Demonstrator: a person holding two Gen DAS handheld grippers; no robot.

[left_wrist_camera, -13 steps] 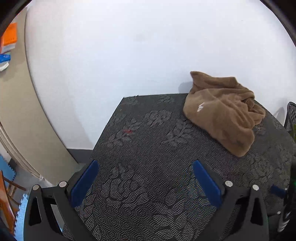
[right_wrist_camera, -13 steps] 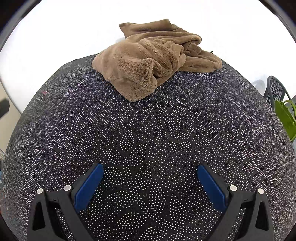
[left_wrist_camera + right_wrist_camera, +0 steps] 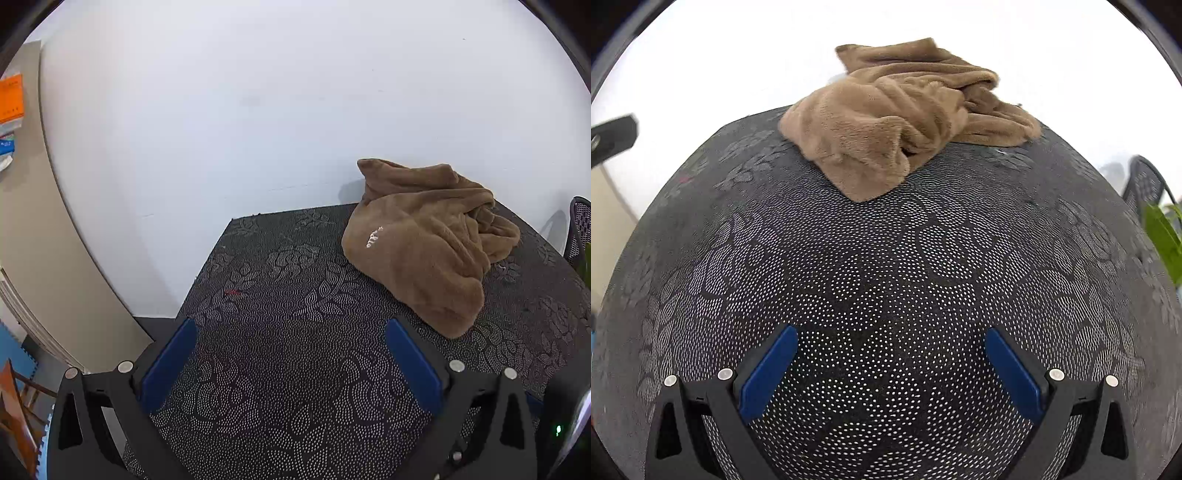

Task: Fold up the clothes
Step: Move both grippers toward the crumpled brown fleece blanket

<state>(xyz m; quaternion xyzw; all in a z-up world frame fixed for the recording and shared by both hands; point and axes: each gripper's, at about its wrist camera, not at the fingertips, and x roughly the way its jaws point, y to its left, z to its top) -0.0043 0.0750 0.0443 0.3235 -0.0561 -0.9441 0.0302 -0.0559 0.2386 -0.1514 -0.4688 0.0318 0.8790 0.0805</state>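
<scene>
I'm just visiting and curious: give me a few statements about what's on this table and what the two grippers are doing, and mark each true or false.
1. The brown garment lies crumpled at the far side of the table. True.
2. The right gripper holds the garment. False: its jaws are open with nothing between them.
3. The left gripper is open. True.
4. The garment is neatly folded. False: it is a bunched heap.
5. The table cover is plain white. False: it is dark with a dotted floral pattern.
</scene>
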